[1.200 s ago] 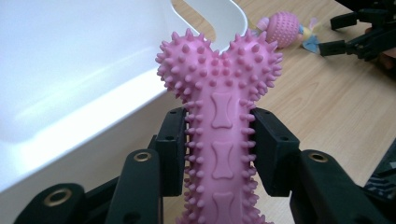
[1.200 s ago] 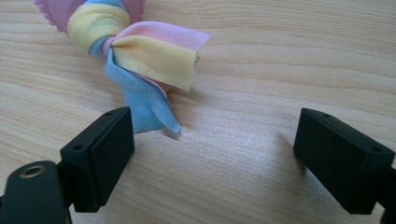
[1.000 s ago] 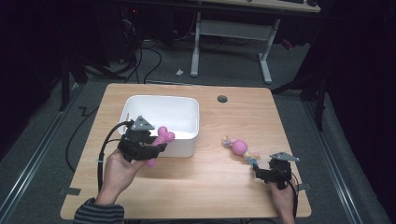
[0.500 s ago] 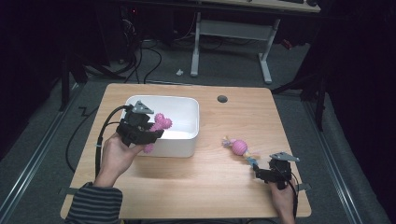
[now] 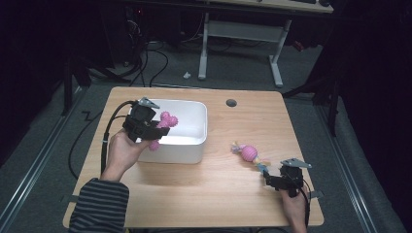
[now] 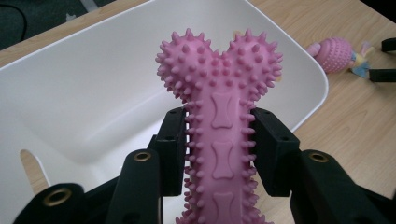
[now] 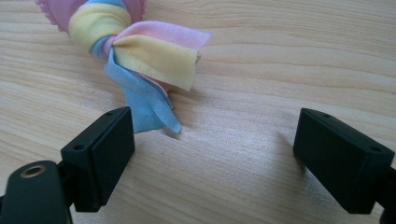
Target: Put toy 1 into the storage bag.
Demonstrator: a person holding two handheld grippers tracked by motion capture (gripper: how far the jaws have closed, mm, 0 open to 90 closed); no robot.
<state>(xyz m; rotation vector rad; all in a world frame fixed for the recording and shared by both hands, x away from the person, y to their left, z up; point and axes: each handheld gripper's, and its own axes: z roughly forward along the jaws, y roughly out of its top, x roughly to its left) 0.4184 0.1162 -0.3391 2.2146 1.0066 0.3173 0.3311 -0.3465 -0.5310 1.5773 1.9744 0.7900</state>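
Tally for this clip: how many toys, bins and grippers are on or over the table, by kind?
Pink toys: 2 — spiky bone toy, ball toy with cloth tails
White bins: 1 — bin
Grippers: 2 — left gripper, right gripper
Total: 5

A pink spiked bone toy (image 6: pixel 219 135) between black tongs (image 6: pixel 218 154), a white bin (image 6: pixel 84 93), pastel yellow-blue-pink cloth strips (image 7: pixel 149 60) on the light wood surface (image 7: pixel 280 70).

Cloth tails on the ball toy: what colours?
Yellow, pink and blue cloth tails, clearest in the right gripper view.
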